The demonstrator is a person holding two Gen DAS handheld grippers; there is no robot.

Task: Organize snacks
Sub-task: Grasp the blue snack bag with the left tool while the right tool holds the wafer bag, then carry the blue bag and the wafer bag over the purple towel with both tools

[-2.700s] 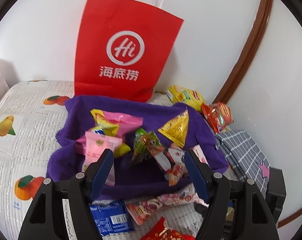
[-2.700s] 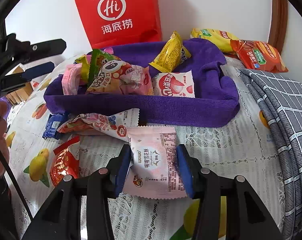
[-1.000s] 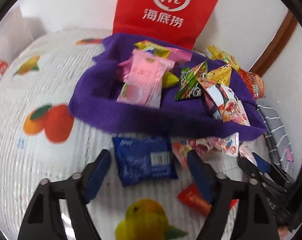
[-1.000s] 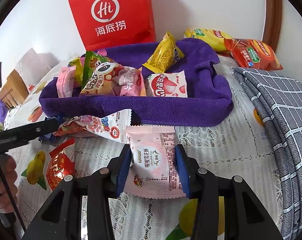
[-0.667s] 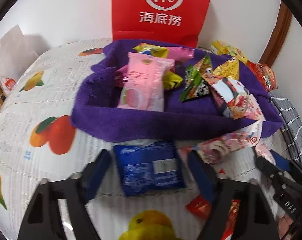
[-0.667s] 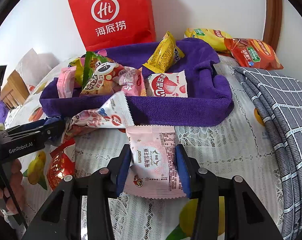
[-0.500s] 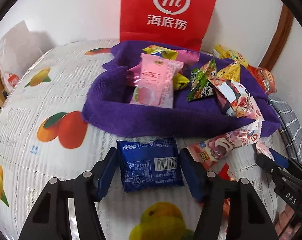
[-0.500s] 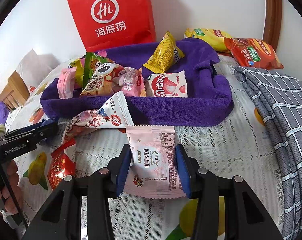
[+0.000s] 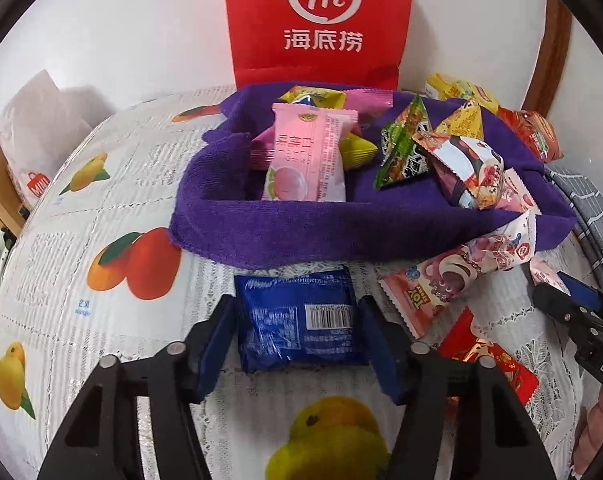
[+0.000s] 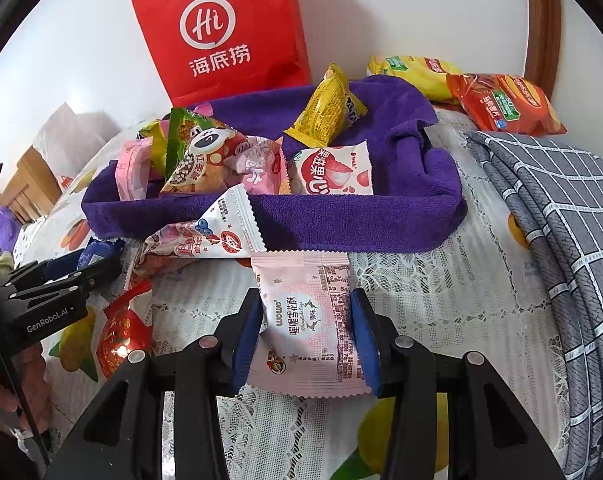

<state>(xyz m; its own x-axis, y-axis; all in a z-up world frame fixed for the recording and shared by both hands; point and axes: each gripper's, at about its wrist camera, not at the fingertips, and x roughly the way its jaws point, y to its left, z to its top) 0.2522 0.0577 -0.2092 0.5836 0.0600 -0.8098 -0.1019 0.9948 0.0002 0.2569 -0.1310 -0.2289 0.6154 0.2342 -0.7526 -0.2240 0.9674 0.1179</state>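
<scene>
We pinch a snack in each gripper, on the table in front of the purple tray.

Our left gripper [image 9: 297, 330] closes on the blue packet [image 9: 299, 320], barcode up, long axis crosswise between the pads; its print is too blurred to read. Our right gripper [image 10: 306, 330] squeezes the pink packet [image 10: 307, 320], marked "wowo", long axis pointing towards the tray [image 10: 341, 222], its near end hidden under the fingers. A "TOY" wrapper [image 9: 457, 276] leans on the tray wall. Behind stands a red bag [image 9: 319, 20] reading "Hi", top cut off.
</scene>
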